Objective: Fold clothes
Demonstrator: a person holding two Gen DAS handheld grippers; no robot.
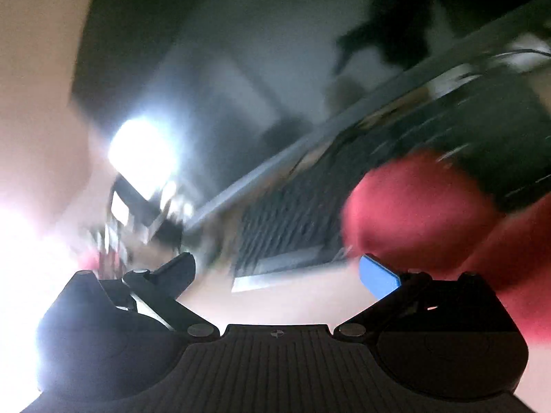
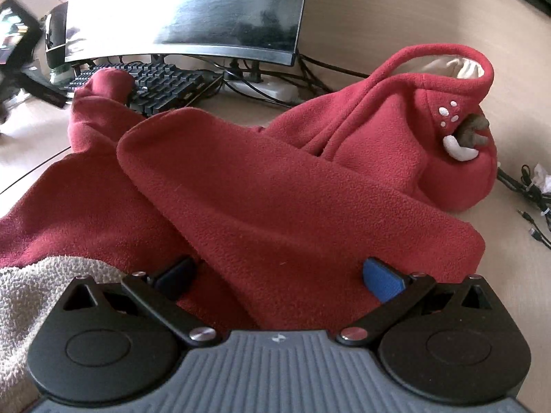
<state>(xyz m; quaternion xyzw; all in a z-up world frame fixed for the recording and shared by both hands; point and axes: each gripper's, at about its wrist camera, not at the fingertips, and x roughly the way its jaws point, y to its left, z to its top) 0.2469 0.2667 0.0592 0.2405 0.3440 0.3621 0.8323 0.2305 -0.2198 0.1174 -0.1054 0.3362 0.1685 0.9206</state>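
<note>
Left wrist view, blurred: left gripper [image 1: 277, 270] is hanging with jaws wide, empty, left of the red fleece garment [image 1: 413, 206], near the keyboard [image 1: 286, 213].

Right wrist view: right gripper [image 2: 279, 277] is hovering with jaws wide over the garment [image 2: 275, 189], which is lying on the desk [image 2: 396, 24] before the keyboard [image 2: 155, 82] and monitor [image 2: 186, 10].

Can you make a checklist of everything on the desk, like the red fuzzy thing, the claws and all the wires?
Surface: tan desk, mostly covered.
Job's things: red fleece garment lies crumpled, its hood at the right, one part on the keyboard.
Clutter: monitor, white towel.
Claws: left claw open, empty, view blurred; right claw open over the fleece.
Cables: loose cables at the right, more under the monitor.
Surroundings: bright light in the left view.
</note>
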